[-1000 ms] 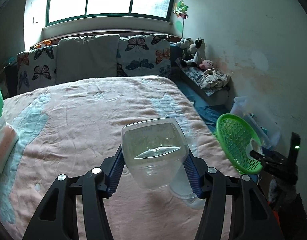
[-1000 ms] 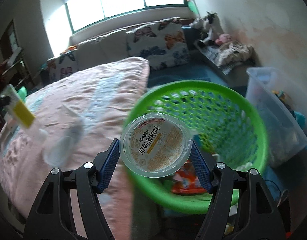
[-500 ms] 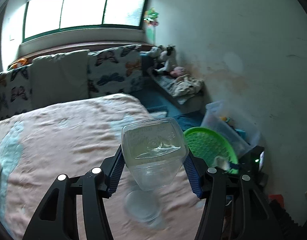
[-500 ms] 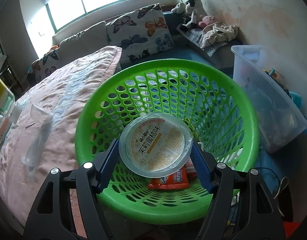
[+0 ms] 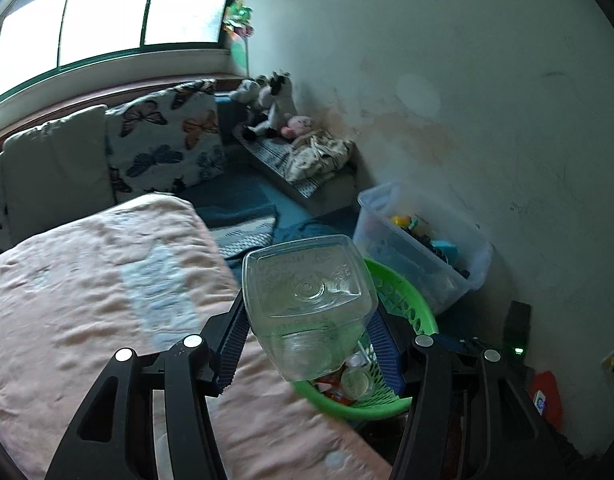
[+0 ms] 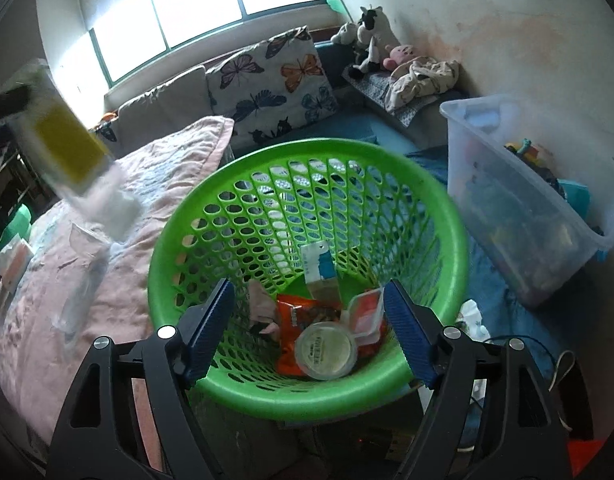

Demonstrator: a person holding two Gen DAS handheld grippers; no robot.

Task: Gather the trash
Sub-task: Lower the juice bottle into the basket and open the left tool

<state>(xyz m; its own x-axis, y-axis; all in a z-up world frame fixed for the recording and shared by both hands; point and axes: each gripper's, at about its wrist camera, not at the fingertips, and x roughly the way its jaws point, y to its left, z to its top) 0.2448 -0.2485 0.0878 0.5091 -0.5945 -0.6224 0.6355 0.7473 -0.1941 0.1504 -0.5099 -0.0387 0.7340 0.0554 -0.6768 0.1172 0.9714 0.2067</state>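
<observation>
My left gripper is shut on a clear plastic bottle, its square base turned toward the camera, held over the bed's edge just above the green basket. In the right wrist view the same bottle shows blurred at the upper left, with a yellow label. My right gripper hangs over the green basket with its jaws opening and nothing between them. A round lidded cup lies at the basket's bottom on an orange wrapper, beside a small carton.
A pink bedspread fills the left, with a crumpled clear plastic piece lying on it. A clear storage bin of toys stands by the wall behind the basket. Butterfly cushions and plush toys sit further back.
The right gripper moved over the basket, opened and let go of the round cup, which now lies inside. The left gripper carried the bottle rightward from over the bed to the basket.
</observation>
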